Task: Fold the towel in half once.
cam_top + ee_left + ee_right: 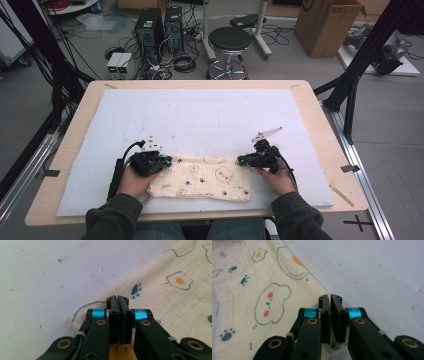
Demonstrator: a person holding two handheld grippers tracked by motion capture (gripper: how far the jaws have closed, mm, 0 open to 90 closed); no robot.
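The cloth lies near the counter's front edge, long axis left-right. The left gripper and right gripper each pinch a far corner, fingers closed.

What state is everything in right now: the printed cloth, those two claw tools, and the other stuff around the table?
Cloth: folded into a flat rectangle, lying on the white mat.
Left gripper: jaws shut, at the cloth's left edge; cloth seems to run in between them.
Right gripper: jaws shut, at the cloth's far right corner; whether they pinch it is unclear.
White mat: flat, lightly speckled.
Stool: upright, unoccupied.
Cardboard box: flaps open.
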